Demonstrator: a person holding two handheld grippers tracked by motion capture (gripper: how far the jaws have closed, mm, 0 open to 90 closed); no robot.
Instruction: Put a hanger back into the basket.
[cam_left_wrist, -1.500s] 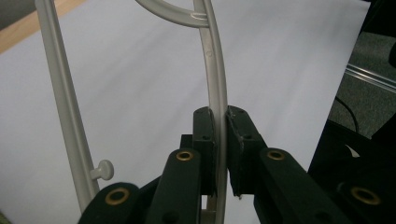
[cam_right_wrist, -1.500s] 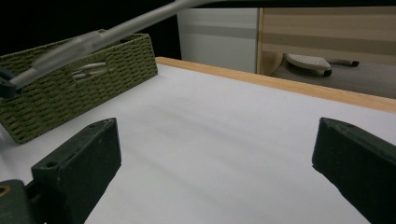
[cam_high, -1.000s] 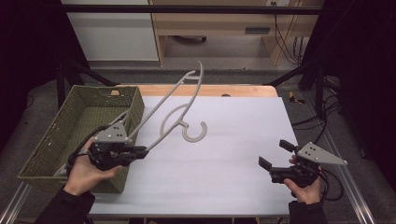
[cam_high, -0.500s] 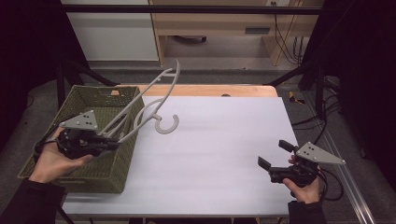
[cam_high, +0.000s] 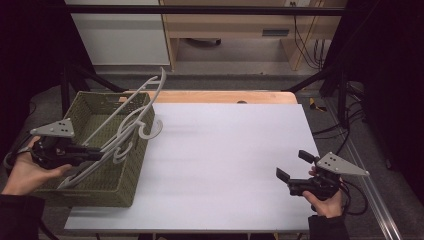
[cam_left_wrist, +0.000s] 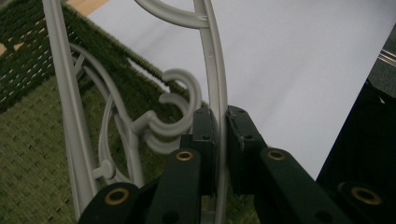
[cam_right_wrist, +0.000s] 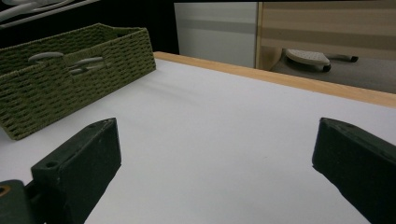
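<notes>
- High view: a woven green basket (cam_high: 115, 172) sits at the left edge of the smooth white table (cam_high: 225, 160). The left gripper (cam_high: 92, 152) holds grey plastic hangers (cam_high: 131, 112) slanting over the basket, hooks just past its right rim. The right gripper (cam_high: 295, 170) rests near the right edge, with bare tabletop between.
- Left gripper view: the jaws are clamped on one thin curved hanger bar (cam_left_wrist: 219, 93), above the basket's weave.
- Right gripper view: the jaws stand wide apart, holding nothing, over open table; the basket (cam_right_wrist: 70, 74) is far left.
</notes>
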